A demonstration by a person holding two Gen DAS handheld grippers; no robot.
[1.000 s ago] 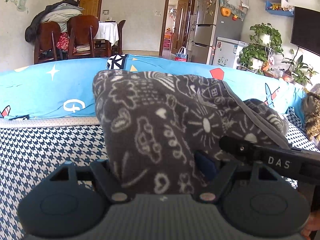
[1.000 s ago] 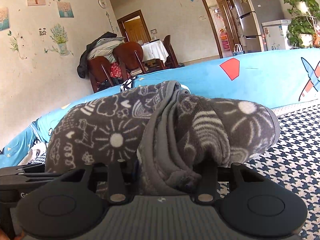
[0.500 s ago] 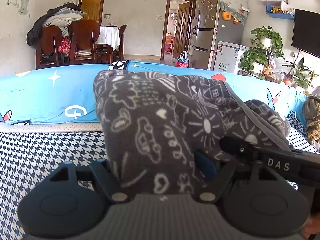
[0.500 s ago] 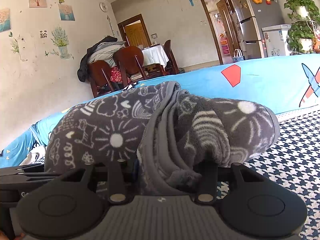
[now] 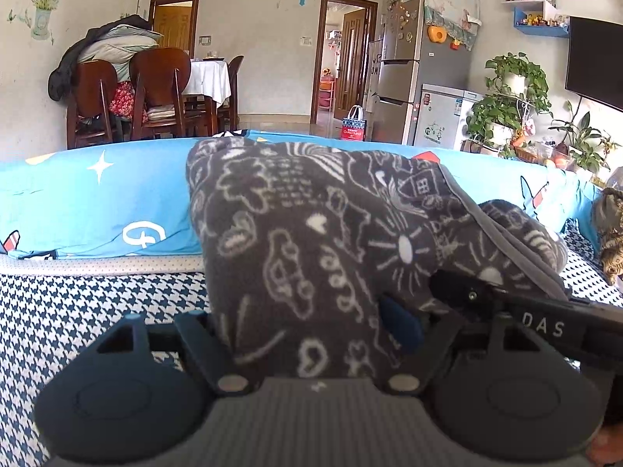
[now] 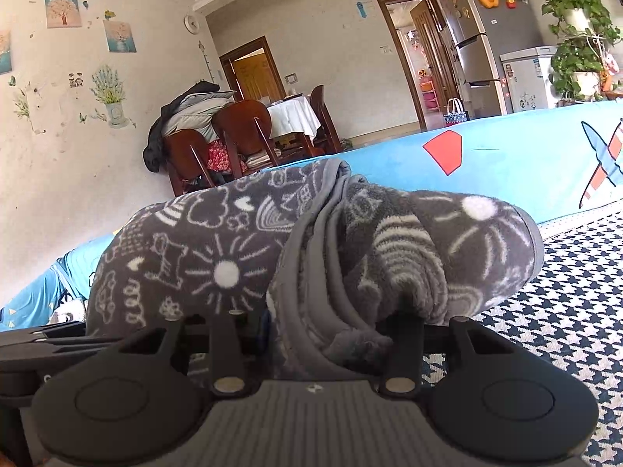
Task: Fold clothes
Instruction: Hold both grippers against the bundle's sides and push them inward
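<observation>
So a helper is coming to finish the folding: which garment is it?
On the checked bed cover, before the blue bolster, lies a bundled grey fleece garment. Only it has white doodles: suns, hearts, clouds.

Garment (image 5: 311, 241): grey fleece, fuzzy, matt. Cover (image 5: 78, 311) beneath garment: woven houndstooth cloth. Grippers (image 5: 315, 334) (image 6: 311, 334): matt dark plastic, ribbed. Chairs (image 5: 159, 89) behind garment: glossy wood.

You can read one marking clearly: the pale letters "DAS" on the dark bar of the right tool (image 5: 545, 329) that reaches in from the right of your left wrist view. The red gift bag (image 5: 353, 129) by the far doorway carries white lettering, but it is too small to read.
</observation>
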